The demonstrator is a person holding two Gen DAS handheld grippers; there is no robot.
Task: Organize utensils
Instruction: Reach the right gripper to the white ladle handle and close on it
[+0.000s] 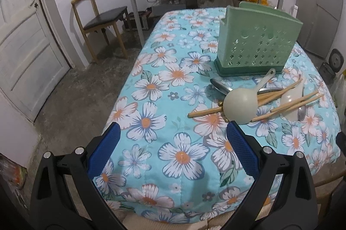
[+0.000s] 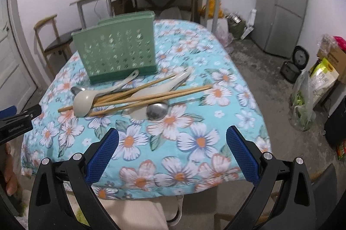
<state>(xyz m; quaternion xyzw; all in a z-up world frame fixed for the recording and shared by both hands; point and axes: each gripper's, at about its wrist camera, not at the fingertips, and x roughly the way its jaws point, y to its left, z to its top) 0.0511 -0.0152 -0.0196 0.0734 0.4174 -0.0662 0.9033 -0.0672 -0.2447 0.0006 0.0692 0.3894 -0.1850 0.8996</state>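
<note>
From the left wrist, the left gripper [image 1: 173, 132] hangs released above the near part of the bench [image 1: 151, 70], its blue pads [image 1: 242, 148] spread wide with nothing between them. The bench is covered by a turquoise cloth printed with white and orange flowers. On the far right part of it stands a green perforated utensil holder [image 1: 257, 44], upright on a darker green base. Just in front of the holder lies a loose pile of utensils: a cream plastic ladle [image 1: 240, 104] with its bowl toward the camera, wooden chopsticks [image 1: 296, 100] crossing over and under it, a white soup spoon [image 1: 292, 100] to the right, and a metal spoon [image 1: 220, 85] partly hidden beneath the ladle. A wooden chair [image 1: 99, 20] stands on the concrete floor to the left, near a white door [image 1: 23, 40].

From the right wrist, the right gripper [image 2: 173, 132] is likewise released, its pads [image 2: 101, 154] held wide apart over the near flowers of the cloth and holding nothing. The pile lies beyond it, with a steel spoon bowl [image 2: 156, 111] nearest, chopsticks stretched across, and the ladle at left. The green holder stands just behind the pile. The left gripper shows at the left edge. A grey refrigerator [image 2: 281, 5] stands against the far right wall.
</note>
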